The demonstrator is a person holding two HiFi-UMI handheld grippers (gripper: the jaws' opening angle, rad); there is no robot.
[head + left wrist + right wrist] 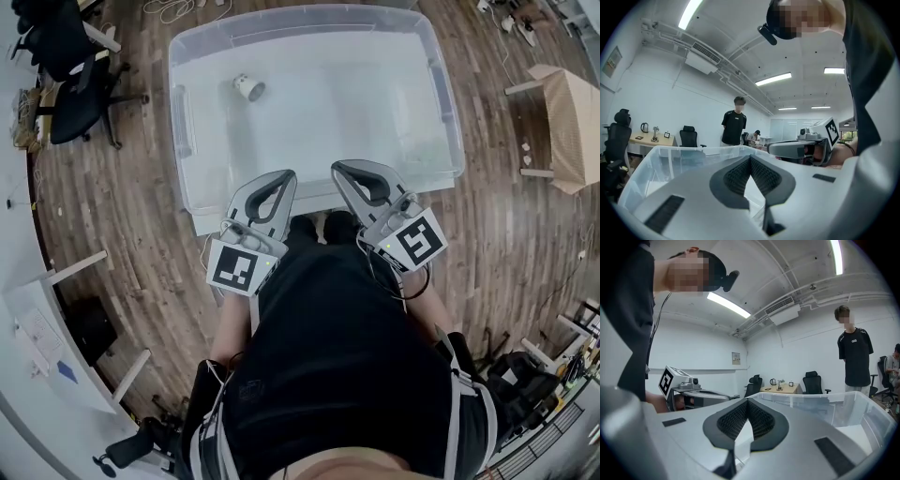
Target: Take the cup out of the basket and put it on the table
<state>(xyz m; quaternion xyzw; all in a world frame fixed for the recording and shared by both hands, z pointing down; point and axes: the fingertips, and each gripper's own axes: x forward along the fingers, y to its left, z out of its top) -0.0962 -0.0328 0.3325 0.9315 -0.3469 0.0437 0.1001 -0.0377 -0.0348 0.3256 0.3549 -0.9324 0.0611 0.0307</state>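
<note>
A small white cup [248, 87] lies on its side inside the big clear plastic basket [192, 131], toward its far left. Both grippers hover at the basket's near rim, well short of the cup. My left gripper [282, 178] is shut with nothing between its pads, and so is my right gripper [341, 170] beside it. In the left gripper view the left gripper [750, 158] shows its pads meeting, with the right gripper [801, 148] alongside. The right gripper view shows the right gripper [746, 402] closed too, the left gripper [693, 395] to its side. The cup appears in neither gripper view.
The basket rests on a white table [208, 223] over a wood floor. Black office chairs [80, 89] stand at the left, a white desk [56, 328] at lower left, a tan box [572, 122] at the right. A person [734, 123] stands beyond the basket.
</note>
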